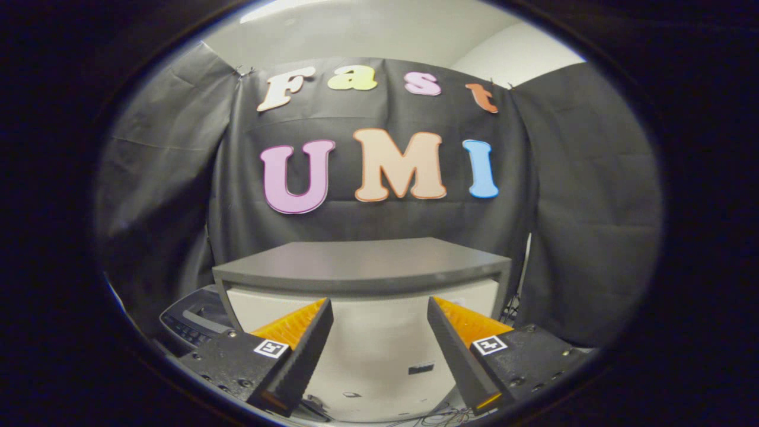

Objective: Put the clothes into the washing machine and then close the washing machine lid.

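Observation:
My gripper (379, 308) is open, its two fingers spread wide with nothing between them. Beyond the fingers stands a grey table (362, 264) with a dark flat top and a pale front panel. Low down beside the left finger, a dark rounded appliance edge with a button panel (193, 323) peeks out, likely part of the washing machine. No clothes are visible here.
Black cloth walls (569, 207) close the booth behind and on both sides of the table. Cables (433, 415) lie on the floor below the fingers, in front of the table's pale panel.

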Available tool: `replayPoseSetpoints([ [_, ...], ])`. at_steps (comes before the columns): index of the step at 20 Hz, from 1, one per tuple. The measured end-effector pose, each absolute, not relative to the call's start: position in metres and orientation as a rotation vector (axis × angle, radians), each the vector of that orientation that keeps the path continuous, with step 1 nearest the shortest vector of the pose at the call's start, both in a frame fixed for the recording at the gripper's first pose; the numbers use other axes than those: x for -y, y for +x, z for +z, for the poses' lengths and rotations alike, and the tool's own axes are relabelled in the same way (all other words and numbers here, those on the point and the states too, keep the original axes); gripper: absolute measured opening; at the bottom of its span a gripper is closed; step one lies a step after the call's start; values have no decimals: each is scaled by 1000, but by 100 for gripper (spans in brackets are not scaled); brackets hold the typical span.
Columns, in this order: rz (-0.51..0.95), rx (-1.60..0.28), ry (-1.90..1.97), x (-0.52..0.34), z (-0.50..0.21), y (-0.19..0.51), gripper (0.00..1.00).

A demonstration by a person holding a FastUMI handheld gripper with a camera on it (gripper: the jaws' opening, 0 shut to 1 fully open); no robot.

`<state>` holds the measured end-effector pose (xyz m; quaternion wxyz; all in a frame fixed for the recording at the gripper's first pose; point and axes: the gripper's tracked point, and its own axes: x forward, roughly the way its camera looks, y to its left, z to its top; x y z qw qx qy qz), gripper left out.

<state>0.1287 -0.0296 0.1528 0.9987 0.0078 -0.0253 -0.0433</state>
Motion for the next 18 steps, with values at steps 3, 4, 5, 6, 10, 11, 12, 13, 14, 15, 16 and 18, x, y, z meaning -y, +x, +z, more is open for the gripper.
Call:
replayPoseSetpoints([
  [3, -91, 64, 69, 47, 127, 101, 97],
  [4, -85, 70, 89, 48, 119, 90, 97],
  [5, -85, 79, 101, 49, 110, 79, 97],
  [6, -92, 86, 105, 51, 102, 70, 96],
  [10, -69, 140, 88, 35, 77, 33, 96],
  [11, -60, 155, 77, 30, 74, 27, 96],
  [12, -46, 169, 64, 24, 71, 22, 96],
  [13, -35, 179, 48, 20, 67, 19, 96],
  [14, -23, 180, 36, 15, 63, 15, 96],
  [15, -5, 167, 30, 9, 55, 11, 96],
  [16, 16, 150, 35, 3, 48, 11, 96],
  [18, 43, 101, 38, -8, 27, 8, 96],
])
